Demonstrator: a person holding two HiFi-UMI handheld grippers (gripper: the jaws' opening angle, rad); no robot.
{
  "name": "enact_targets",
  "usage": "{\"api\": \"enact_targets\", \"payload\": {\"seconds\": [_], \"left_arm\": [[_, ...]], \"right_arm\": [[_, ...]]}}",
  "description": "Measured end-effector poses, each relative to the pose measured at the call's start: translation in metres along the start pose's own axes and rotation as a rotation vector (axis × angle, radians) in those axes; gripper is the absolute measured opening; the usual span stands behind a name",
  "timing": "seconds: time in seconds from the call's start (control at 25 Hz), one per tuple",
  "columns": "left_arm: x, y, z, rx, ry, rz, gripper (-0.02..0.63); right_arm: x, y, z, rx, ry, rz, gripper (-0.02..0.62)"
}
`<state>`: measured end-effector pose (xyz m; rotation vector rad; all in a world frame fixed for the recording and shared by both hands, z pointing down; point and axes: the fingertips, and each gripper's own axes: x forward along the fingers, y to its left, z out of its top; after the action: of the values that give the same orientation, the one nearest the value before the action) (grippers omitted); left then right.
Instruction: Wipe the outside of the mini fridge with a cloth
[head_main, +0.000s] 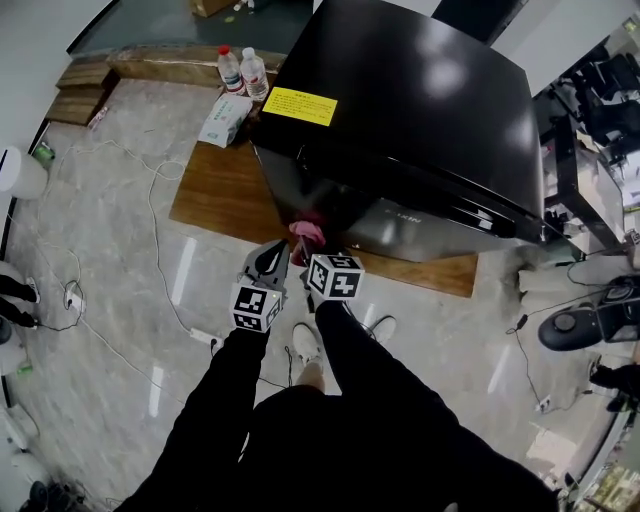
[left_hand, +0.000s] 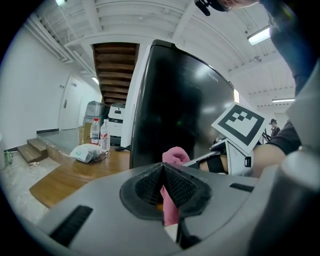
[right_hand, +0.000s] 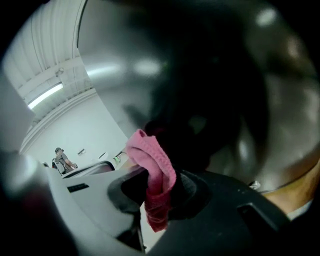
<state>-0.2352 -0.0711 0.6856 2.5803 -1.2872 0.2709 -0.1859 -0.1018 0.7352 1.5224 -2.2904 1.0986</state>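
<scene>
Glossy black mini fridge (head_main: 420, 110), a yellow label (head_main: 299, 106) on it; the cloth (head_main: 306, 230) is pink; brown wood-grain board (head_main: 215, 195) beneath the fridge.

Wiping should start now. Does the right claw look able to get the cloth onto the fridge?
Probably yes: the right claw grips the cloth close to the fridge, nothing between them, though the left claw pinches it too and may hold it back.

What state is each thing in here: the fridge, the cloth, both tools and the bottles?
Black glossy mini fridge: upright, door shut.
Crumpled pink fabric cloth: pinched by both tools, close to the fridge.
Left tool: shut on the cloth.
Right tool: shut on the cloth.
Two clear plastic bottles: upright, capped.
</scene>
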Motion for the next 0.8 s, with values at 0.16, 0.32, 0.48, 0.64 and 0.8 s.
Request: {"api": "enact_targets", "payload": {"seconds": [0.16, 0.32, 0.48, 0.64, 0.8], "left_arm": [[0.013, -0.024, -0.003, 0.001, 0.006, -0.035, 0.005], [0.031, -0.057, -0.008, 0.006, 0.020, -0.084, 0.005], [0.051, -0.099, -0.010, 0.012, 0.023, -0.142, 0.005], [0.073, -0.148, -0.011, 0.016, 0.024, -0.195, 0.005], [0.090, -0.194, -0.010, 0.021, 0.026, -0.238, 0.005]], "right_arm": [[-0.019, -0.023, -0.003, 0.062, 0.003, -0.042, 0.084], [-0.044, -0.056, -0.007, 0.121, 0.002, -0.086, 0.084], [-0.075, -0.096, -0.012, 0.174, 0.004, -0.137, 0.084], [-0.110, -0.141, -0.013, 0.210, 0.007, -0.184, 0.084], [-0.146, -0.186, -0.015, 0.238, 0.006, -0.241, 0.084]]}}
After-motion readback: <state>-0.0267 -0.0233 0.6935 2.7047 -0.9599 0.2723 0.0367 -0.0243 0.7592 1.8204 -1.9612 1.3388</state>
